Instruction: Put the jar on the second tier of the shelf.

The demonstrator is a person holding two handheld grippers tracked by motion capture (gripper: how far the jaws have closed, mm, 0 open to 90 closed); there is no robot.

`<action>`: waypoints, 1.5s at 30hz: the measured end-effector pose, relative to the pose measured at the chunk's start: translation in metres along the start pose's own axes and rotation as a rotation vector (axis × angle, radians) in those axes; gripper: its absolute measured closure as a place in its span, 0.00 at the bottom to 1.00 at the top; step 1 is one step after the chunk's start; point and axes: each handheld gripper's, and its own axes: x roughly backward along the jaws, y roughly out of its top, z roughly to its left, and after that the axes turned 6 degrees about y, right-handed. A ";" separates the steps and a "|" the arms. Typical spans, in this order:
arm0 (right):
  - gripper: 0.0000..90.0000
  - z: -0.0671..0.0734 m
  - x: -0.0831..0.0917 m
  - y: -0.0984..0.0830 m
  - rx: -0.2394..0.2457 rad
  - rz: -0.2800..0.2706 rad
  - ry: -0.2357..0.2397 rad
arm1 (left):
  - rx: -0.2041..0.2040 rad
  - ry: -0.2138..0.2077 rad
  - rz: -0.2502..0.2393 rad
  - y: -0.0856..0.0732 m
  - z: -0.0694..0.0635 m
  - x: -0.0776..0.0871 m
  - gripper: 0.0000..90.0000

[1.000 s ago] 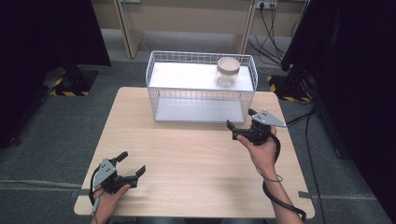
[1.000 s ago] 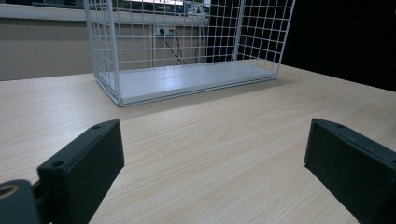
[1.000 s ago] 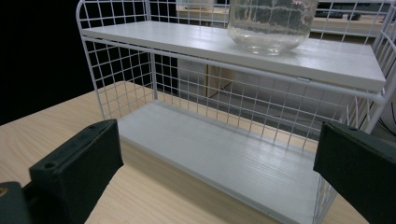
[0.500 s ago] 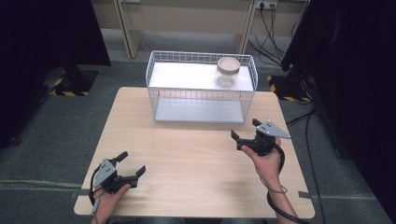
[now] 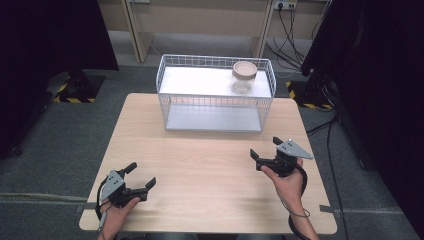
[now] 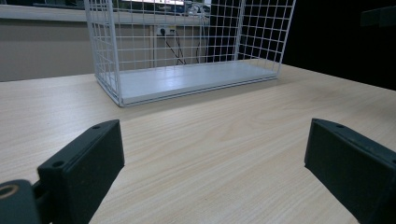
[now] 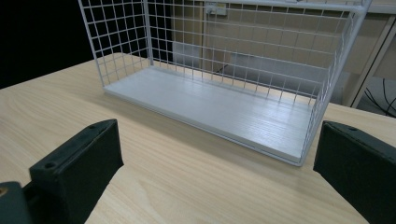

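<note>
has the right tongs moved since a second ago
Yes. The right tongs have pulled back toward the person, away from the wire rack, now farther from its front edge.

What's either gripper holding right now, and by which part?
Nothing. The left gripper and right gripper are both open over the table, with bare wood between the jaws. The jar sits untouched on the wire rack.

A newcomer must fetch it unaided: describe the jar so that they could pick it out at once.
Start at the light wooden table and look to its far edge, where a white wire-mesh shelf rack stands. On the rack's white top board, toward the right end, stands a clear glass jar with a tan round lid. It is the one loose item on the rack.
</note>
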 end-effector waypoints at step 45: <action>0.02 -0.003 0.038 -0.067 -0.047 0.072 -0.067 | -0.001 0.006 0.000 0.000 0.000 0.000 0.05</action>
